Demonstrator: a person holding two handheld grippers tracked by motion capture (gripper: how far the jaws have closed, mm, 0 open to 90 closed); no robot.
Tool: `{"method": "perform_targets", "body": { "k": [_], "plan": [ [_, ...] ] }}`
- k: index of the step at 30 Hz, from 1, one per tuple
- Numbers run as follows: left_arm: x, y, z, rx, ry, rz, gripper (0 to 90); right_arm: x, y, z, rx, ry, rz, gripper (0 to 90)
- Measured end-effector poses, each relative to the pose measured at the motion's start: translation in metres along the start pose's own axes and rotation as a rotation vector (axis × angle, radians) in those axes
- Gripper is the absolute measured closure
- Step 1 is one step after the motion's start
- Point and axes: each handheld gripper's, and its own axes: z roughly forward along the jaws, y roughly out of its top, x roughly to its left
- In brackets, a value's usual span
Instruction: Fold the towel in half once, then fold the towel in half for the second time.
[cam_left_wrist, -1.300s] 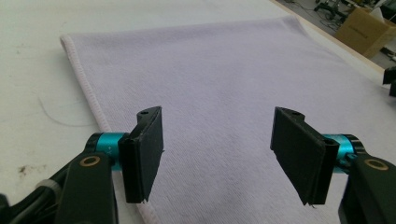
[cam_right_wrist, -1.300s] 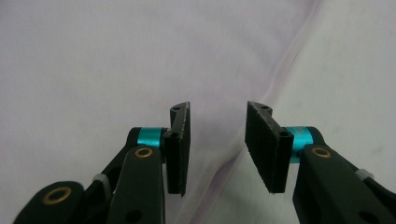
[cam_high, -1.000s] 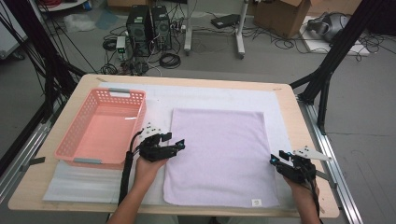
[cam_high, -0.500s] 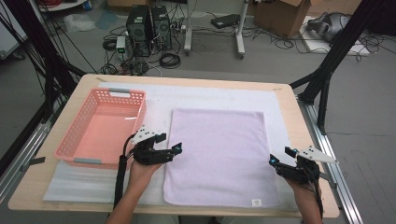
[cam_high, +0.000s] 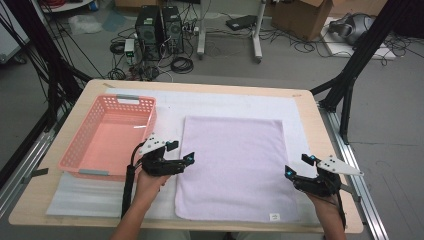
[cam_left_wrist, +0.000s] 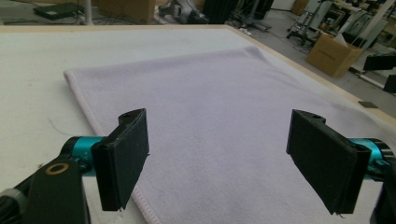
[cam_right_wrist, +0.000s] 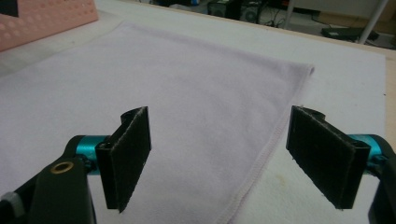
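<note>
Towel (cam_high: 234, 167) lies flat mid-table on the white mat (cam_high: 300, 107). Left gripper (cam_high: 187, 159) at its left edge, right gripper (cam_high: 295, 167) at its right edge, both jaws wide apart, holding nothing. Pink basket (cam_high: 80, 165) just left, empty.

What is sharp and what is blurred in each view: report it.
High view: even light, slightly soft, towel and basket readable. Left gripper view: open jaws and near towel edge fairly sharp, background room blurred. Right gripper view: towel hem crisp, basket corner soft.
</note>
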Motion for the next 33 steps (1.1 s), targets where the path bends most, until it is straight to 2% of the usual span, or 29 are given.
{"method": "perform_targets", "body": {
  "k": [2, 5, 9, 13, 15, 18, 24, 26, 30, 33],
  "plan": [
    [0.001, 0.000, 0.002, -0.006, -0.015, -0.009, 21.4, 0.001, 0.000, 0.000, -0.002, 0.011, 0.000, 20.9],
    [0.002, 0.002, 0.005, 0.011, -0.008, 0.001, 20.9, 0.001, 0.000, 0.002, 0.004, 0.014, -0.002, 20.9],
    [0.006, 0.011, 0.009, -0.008, -0.007, -0.025, 18.8, 0.000, -0.001, 0.007, 0.018, 0.021, 0.004, 20.9],
    [0.009, 0.020, 0.012, 0.001, 0.020, -0.031, 18.8, -0.001, 0.000, 0.008, -0.007, 0.042, 0.041, 20.7],
    [0.013, 0.024, 0.014, 0.000, 0.018, -0.035, 18.8, -0.002, 0.002, 0.011, -0.008, 0.043, 0.039, 20.5],
    [0.021, 0.028, 0.019, 0.015, 0.035, -0.048, 18.8, -0.004, 0.006, 0.018, 0.015, 0.045, 0.035, 20.3],
    [0.044, 0.029, 0.033, 0.054, 0.112, -0.104, 19.1, -0.012, 0.015, 0.040, 0.031, 0.039, 0.061, 20.2],
    [0.049, 0.029, 0.038, 0.064, 0.122, -0.109, 20.5, -0.016, 0.018, 0.049, 0.061, 0.032, 0.065, 20.2],
    [0.054, 0.033, 0.053, 0.101, 0.157, -0.083, 22.6, -0.028, 0.025, 0.065, 0.107, 0.012, 0.072, 20.2],
    [0.059, 0.036, 0.064, 0.109, 0.168, -0.103, 23.1, -0.039, 0.028, 0.074, 0.127, -0.010, 0.094, 20.2]
  ]
}}
